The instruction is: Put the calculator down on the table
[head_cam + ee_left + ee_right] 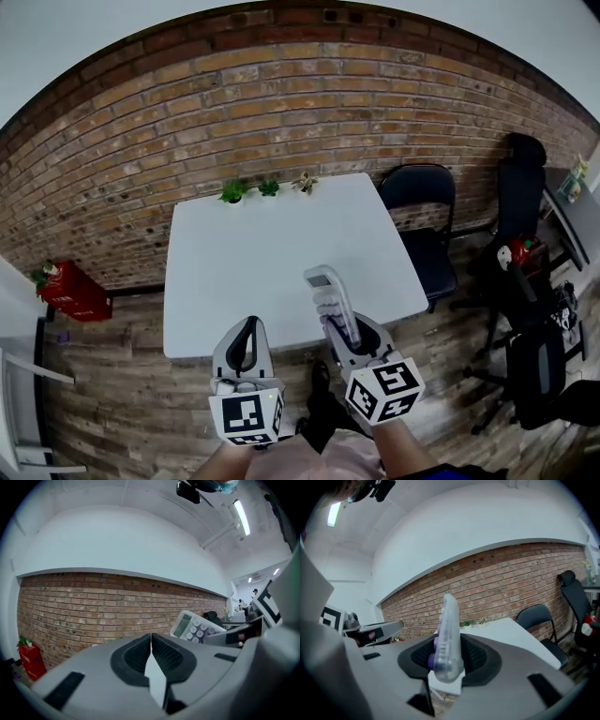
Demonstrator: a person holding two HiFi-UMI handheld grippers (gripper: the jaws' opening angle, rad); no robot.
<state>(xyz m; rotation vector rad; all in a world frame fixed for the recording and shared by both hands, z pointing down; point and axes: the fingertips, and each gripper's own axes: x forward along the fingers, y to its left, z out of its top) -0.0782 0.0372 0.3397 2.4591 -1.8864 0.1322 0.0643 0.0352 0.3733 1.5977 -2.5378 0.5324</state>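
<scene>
A pale calculator [330, 298] with purple keys stands on edge in my right gripper [349, 333], which is shut on its lower end above the near edge of the white table [272, 253]. In the right gripper view the calculator [449, 639] rises edge-on between the dark pads. From the left gripper view, the calculator [192, 625] shows its screen and round keys at the right. My left gripper [246, 349] hangs level, just short of the table's near edge, its jaws pressed together with nothing between them [151, 657].
Three small potted plants [267, 188] line the table's far edge against a brick wall [281, 103]. A black chair [422, 211] stands to the table's right, another black chair [520, 187] farther right. A red crate [73, 292] sits on the floor at left.
</scene>
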